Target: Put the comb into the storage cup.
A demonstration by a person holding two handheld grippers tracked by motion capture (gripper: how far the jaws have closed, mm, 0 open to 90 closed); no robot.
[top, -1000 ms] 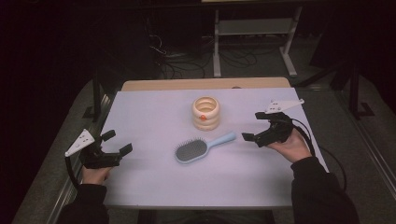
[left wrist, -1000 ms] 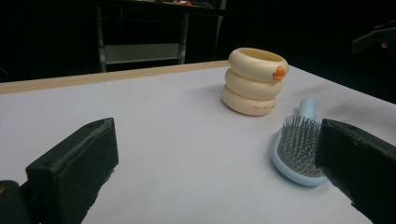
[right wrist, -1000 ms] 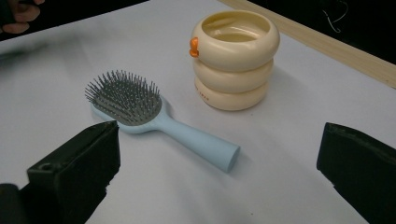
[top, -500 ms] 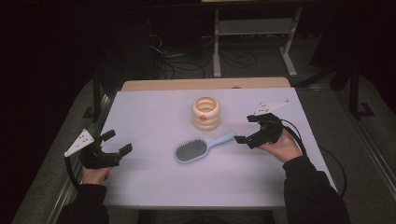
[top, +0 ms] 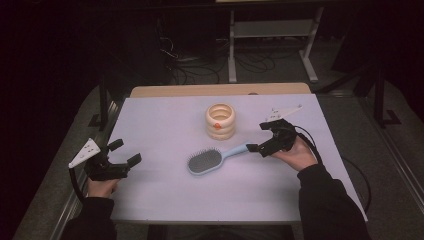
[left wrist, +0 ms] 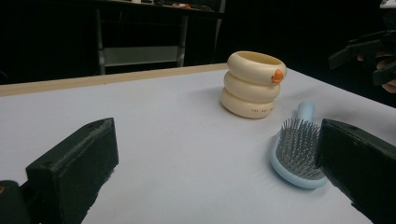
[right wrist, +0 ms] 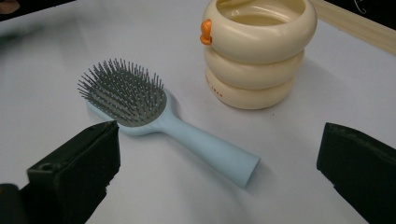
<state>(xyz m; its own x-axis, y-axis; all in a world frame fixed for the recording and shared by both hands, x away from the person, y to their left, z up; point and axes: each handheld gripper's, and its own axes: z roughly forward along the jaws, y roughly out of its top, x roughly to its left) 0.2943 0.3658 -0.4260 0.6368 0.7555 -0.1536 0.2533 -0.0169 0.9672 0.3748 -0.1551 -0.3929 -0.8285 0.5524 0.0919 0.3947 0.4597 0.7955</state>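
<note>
A light blue hairbrush [top: 212,159] lies bristles up in the middle of the white table [top: 165,125], its handle pointing right. Behind it stands a cream ringed cup [top: 220,121] with a small orange knob. My right gripper [top: 259,137] hovers open at the handle's end, jaws wide apart; in the right gripper view the hairbrush [right wrist: 159,121] lies between the jaws, with the cup [right wrist: 254,51] beyond. My left gripper [top: 125,152] rests open near the table's left edge, far from the brush; the left gripper view has the hairbrush [left wrist: 296,154] and the cup [left wrist: 252,84] ahead.
A wooden strip [top: 220,90] runs along the table's far edge. Beyond it, in the dark, stand a metal shelf frame [top: 272,35] and cables on the floor. A cable [top: 357,175] trails from the right gripper over the table's right side.
My right gripper has moved left and slightly toward the brush handle, its jaws now at the handle's end. The left gripper, brush and cup have stayed put.
</note>
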